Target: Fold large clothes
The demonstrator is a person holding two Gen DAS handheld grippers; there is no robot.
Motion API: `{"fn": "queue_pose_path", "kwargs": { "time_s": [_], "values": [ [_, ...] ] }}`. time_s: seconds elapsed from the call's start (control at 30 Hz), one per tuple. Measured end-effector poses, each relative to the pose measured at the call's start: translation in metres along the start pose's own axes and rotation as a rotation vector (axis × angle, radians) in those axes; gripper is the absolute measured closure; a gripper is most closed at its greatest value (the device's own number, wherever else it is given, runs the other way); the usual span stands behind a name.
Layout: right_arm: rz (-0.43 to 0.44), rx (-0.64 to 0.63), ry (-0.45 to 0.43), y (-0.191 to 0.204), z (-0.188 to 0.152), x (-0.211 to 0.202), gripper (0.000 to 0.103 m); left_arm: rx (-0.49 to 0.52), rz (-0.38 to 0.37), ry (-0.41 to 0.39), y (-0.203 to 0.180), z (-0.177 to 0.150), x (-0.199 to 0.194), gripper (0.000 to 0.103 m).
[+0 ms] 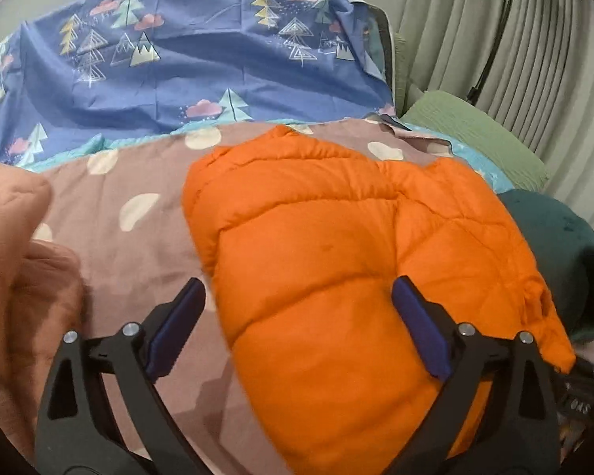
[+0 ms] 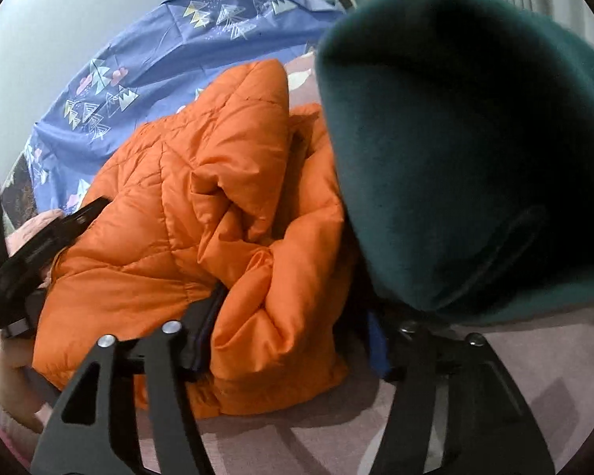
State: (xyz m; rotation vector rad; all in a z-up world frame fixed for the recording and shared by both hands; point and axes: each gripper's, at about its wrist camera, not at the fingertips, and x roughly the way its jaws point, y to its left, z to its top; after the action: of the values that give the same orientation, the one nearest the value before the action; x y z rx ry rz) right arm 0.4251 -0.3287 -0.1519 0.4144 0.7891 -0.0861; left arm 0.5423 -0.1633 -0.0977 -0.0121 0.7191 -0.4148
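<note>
Judging from both wrist views, I'd put the fold at roughly midway. The orange puffer jacket (image 1: 336,261) lies bundled on the mauve spotted bedspread (image 1: 138,237), filling the centre and lower right of the left view, its upper part doubled over but lumpy and loose. My left gripper (image 1: 297,324) hovers over its near end, fingers spread wide, grasping nothing. In the right view my right gripper (image 2: 289,336) has its fingers either side of a bunched fold of the jacket at lower centre; I cannot tell whether they are clenched on it. A dark green garment (image 2: 475,150) fills the upper right, apparently unfolded. I reckon tidying the jacket and then the green piece remain.
</note>
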Motion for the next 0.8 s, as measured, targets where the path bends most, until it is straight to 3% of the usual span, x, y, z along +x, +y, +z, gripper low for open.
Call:
{"fn": "queue_pose_path", "kwargs": {
  "time_s": [0.13, 0.23, 0.43, 0.67, 0.73, 0.8],
  "values": [
    [0.004, -0.013, -0.045, -0.004, 0.0, -0.03, 0.037, 0.064, -0.007, -0.026, -0.007, -0.016, -0.038, 0.003],
    [-0.017, -0.101, -0.095, 0.001, -0.019, -0.07, 0.033, 0.109, -0.026, -0.053, -0.014, -0.033, -0.072, 0.002],
    [-0.067, -0.237, -0.179, 0.003, -0.081, -0.157, 0.028, 0.131, 0.002, -0.117, -0.03, -0.076, -0.15, 0.002],
    [-0.175, -0.298, -0.327, 0.015, -0.154, -0.26, 0.023, 0.119, 0.034, -0.207, -0.049, -0.133, -0.26, 0.002],
    [-0.179, -0.298, -0.363, 0.023, -0.167, -0.281, 0.014, 0.092, 0.064, -0.226, -0.052, -0.151, -0.297, 0.002],
    [-0.165, -0.28, -0.404, 0.029, -0.188, -0.306, 0.014, 0.088, 0.08, -0.267, -0.055, -0.17, -0.331, 0.002]
  ]
}}
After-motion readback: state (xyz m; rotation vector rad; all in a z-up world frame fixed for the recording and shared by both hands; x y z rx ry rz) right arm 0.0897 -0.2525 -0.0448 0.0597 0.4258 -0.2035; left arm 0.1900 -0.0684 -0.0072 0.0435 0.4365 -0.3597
